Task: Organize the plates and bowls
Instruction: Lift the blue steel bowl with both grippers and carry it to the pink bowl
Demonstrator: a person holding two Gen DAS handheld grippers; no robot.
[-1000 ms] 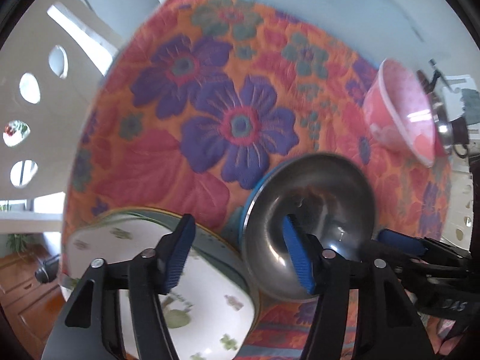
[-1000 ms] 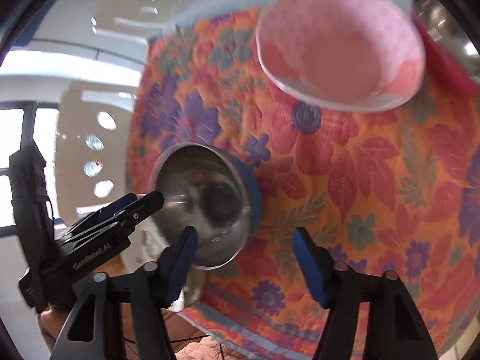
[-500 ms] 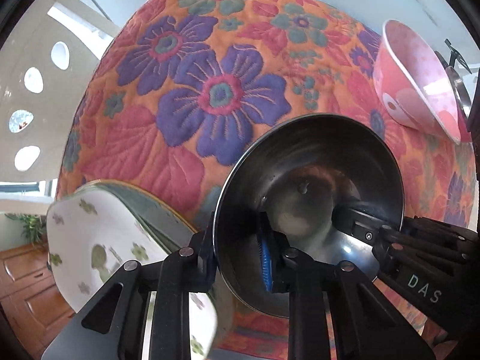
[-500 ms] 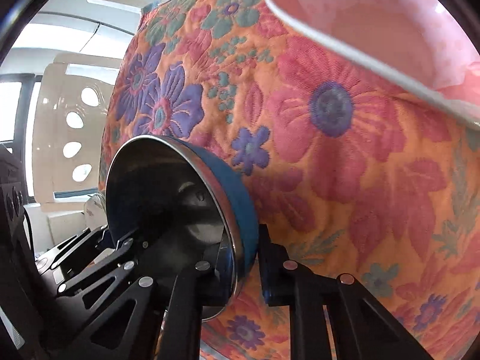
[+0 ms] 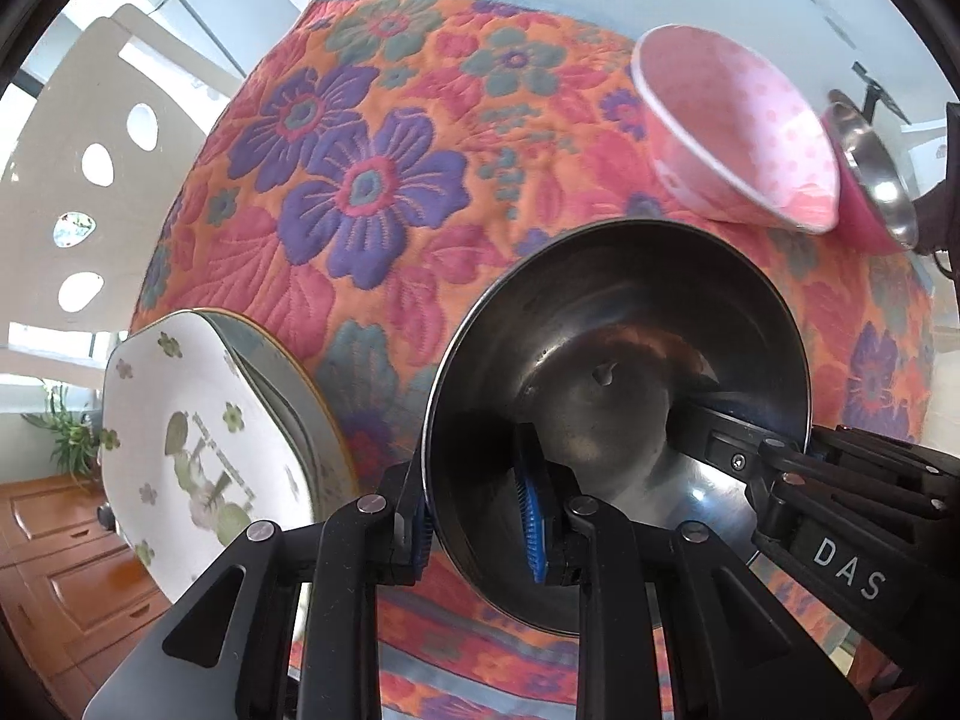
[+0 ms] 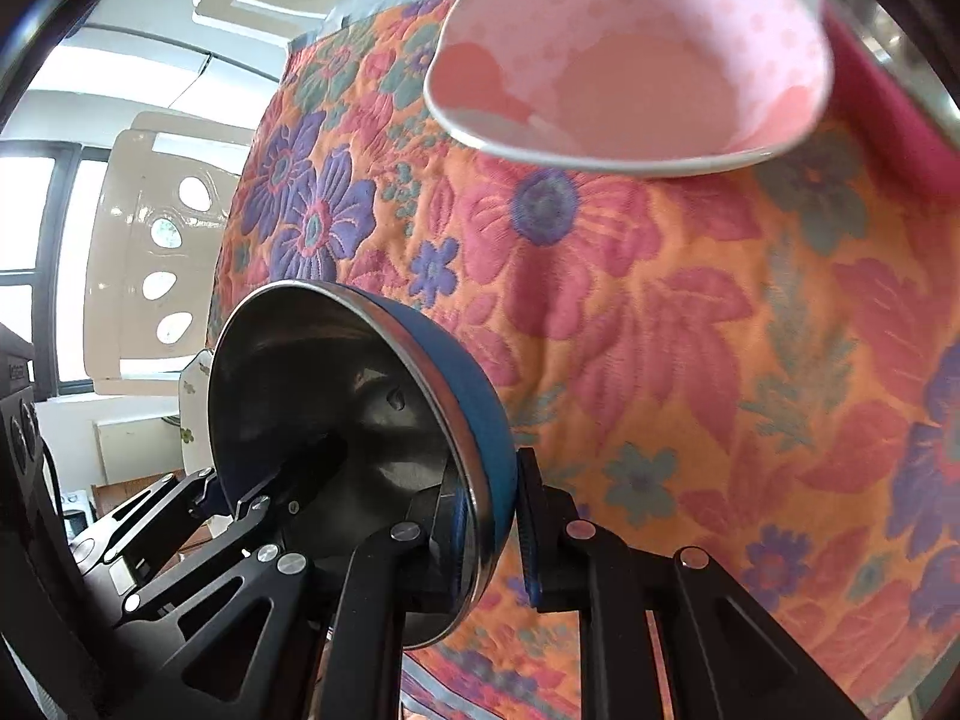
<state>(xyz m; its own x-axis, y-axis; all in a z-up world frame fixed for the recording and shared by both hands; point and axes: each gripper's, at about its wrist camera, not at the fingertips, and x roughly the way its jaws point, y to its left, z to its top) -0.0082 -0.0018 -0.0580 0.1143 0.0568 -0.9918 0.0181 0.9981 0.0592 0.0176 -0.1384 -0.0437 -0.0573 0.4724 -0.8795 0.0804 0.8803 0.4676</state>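
Note:
A steel bowl [image 5: 600, 372] with a blue outside is held by both grippers over the floral tablecloth [image 5: 360, 180]. My left gripper [image 5: 480, 516] is shut on its near rim, one pad inside and one outside. My right gripper [image 6: 492, 510] is shut on the opposite rim [image 6: 480, 480], and shows in the left wrist view as the black right gripper [image 5: 750, 456] reaching into the bowl. In the right wrist view the steel bowl [image 6: 336, 396] hides most of the left gripper [image 6: 240, 498]. A pink dotted bowl [image 5: 738, 120] [image 6: 630, 60] stands farther back.
A white plate [image 5: 180, 420] [image 6: 192, 396] with green flowers lies at the table's left edge, on top of another plate. A steel bowl with a magenta outside [image 5: 876, 180] [image 6: 888, 78] sits right behind the pink one. A white chair [image 5: 78, 138] [image 6: 156, 240] stands beyond the table.
Both grippers went from open around the steel bowl's rim to shut on it. The bowl has since moved away from the white plate, toward the pink bowl.

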